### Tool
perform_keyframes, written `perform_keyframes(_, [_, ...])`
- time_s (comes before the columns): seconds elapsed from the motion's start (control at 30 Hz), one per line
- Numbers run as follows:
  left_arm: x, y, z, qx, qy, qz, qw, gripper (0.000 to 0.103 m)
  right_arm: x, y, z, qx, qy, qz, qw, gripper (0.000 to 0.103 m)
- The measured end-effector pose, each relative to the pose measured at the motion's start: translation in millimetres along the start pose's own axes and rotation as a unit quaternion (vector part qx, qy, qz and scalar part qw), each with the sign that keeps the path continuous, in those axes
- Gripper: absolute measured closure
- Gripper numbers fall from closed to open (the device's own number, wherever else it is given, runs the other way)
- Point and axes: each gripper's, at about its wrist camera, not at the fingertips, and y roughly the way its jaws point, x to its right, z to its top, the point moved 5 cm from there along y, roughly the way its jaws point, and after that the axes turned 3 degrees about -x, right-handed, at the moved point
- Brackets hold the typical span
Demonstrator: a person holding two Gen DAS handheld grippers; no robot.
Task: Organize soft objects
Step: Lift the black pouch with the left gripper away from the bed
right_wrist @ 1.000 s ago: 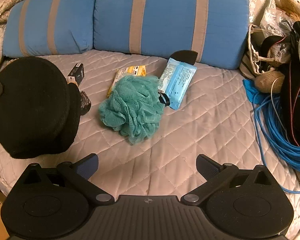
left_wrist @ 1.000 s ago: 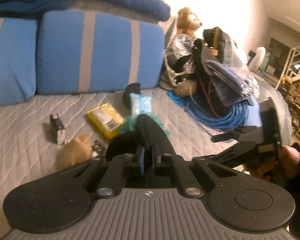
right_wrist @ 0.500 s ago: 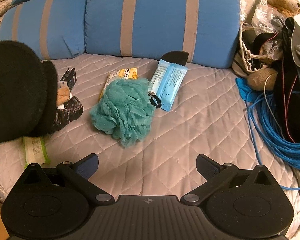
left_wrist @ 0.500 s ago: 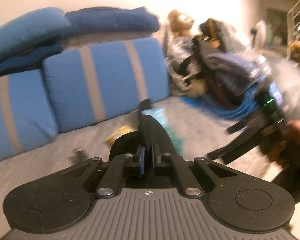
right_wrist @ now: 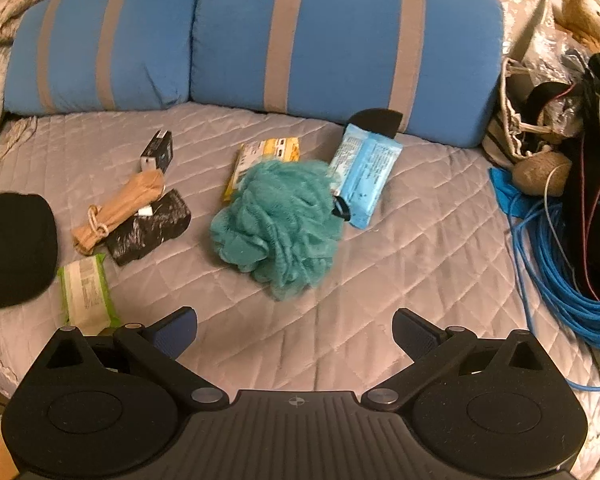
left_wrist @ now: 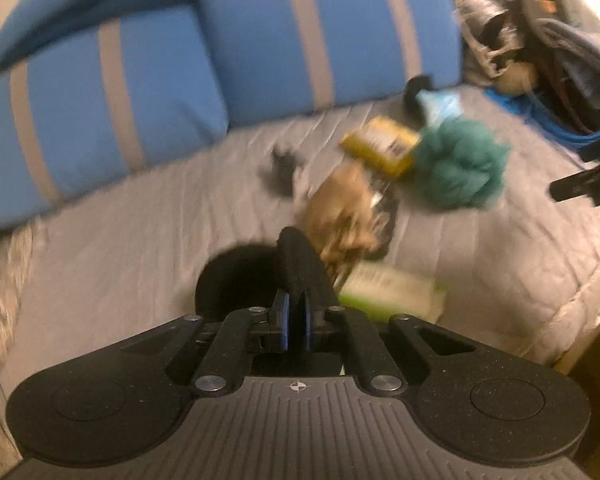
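Note:
My left gripper (left_wrist: pixel 295 312) is shut on a black round pad (left_wrist: pixel 300 268), held low over the grey quilted bed; the pad also shows at the left edge of the right wrist view (right_wrist: pixel 14 250). My right gripper (right_wrist: pixel 294 332) is open and empty, above the bed's front. A teal bath pouf (right_wrist: pixel 278 226) lies mid-bed, also in the blurred left wrist view (left_wrist: pixel 460 168). A tan stocking bundle (right_wrist: pixel 118 204), a black crinkled packet (right_wrist: pixel 150 226) and a green wipes pack (right_wrist: pixel 86 292) lie at the left.
A light blue wipes pack (right_wrist: pixel 364 174), a yellow packet (right_wrist: pixel 268 152), a small black box (right_wrist: pixel 158 152) and another black pad (right_wrist: pixel 378 120) lie further back. Blue striped pillows (right_wrist: pixel 340 40) line the back. Blue cable coil (right_wrist: pixel 560 264), bags and a teddy bear (right_wrist: pixel 586 12) crowd the right.
My left gripper has swung left and down with the black pad, now low over the bed's left side. The right gripper stayed open and hardly moved.

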Motion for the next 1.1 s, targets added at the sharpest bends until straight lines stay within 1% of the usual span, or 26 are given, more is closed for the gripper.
perform_keyframes(0.03, [-4,2,-4,-0.002,-0.011,-0.009,0.9999,0.091,-2,1,0,-0.001,-0.002,0.000,1.000,0.000])
perform_keyframes(0.1, [-10,1,-9,-0.005,-0.022,-0.028,0.9993,0.073,-6,2,1,-0.002,-0.002,0.000,1.000,0.000])
perform_keyframes(0.13, [-12,1,-13,-0.007,-0.027,-0.035,0.9990,0.055,-8,3,1,-0.003,-0.003,0.000,1.000,0.000])
perform_keyframes(0.17, [-14,1,-17,-0.009,-0.028,-0.040,0.9988,0.045,-10,4,1,-0.004,-0.004,-0.001,1.000,0.000])
perform_keyframes(0.2, [-14,2,-19,-0.008,-0.027,-0.044,0.9986,0.045,-11,5,1,-0.004,-0.005,-0.001,1.000,0.000])
perform_keyframes(0.27, [-13,4,-27,-0.013,-0.016,-0.059,0.9980,0.044,-14,6,1,-0.006,-0.008,0.000,1.000,0.000])
perform_keyframes(0.37, [-6,10,-38,-0.024,0.013,-0.073,0.9970,0.044,-17,6,1,-0.008,-0.009,-0.002,1.000,0.000])
perform_keyframes(0.47, [5,14,-47,-0.031,0.061,-0.073,0.9950,0.044,-20,7,2,-0.009,-0.009,0.001,1.000,0.000])
perform_keyframes(0.6, [17,20,-61,-0.045,0.132,-0.050,0.9889,0.045,-24,6,3,-0.008,-0.015,0.002,1.000,0.000])
perform_keyframes(0.73, [23,27,-76,-0.064,0.198,-0.025,0.9779,0.045,-23,6,3,-0.009,-0.014,0.001,1.000,0.000])
perform_keyframes(0.83, [22,37,-85,-0.082,0.228,0.004,0.9701,0.045,-19,6,2,-0.010,-0.008,0.000,1.000,0.000])
perform_keyframes(0.9, [22,41,-92,-0.086,0.249,0.015,0.9645,0.051,-18,6,2,-0.011,-0.006,0.000,1.000,0.000])
perform_keyframes(0.97, [25,42,-96,-0.080,0.271,0.015,0.9590,0.067,-17,6,3,-0.009,-0.006,-0.001,1.000,0.000])
perform_keyframes(1.0, [27,42,-97,-0.079,0.278,0.011,0.9572,0.074,-17,5,3,-0.009,-0.006,-0.001,1.000,0.000])
perform_keyframes(1.03, [30,42,-99,-0.081,0.285,0.002,0.9551,0.083,-16,6,3,-0.009,-0.006,-0.002,1.000,0.000])
perform_keyframes(1.1, [33,41,-98,-0.081,0.293,0.005,0.9526,0.087,-15,6,3,-0.009,-0.007,-0.003,1.000,0.000])
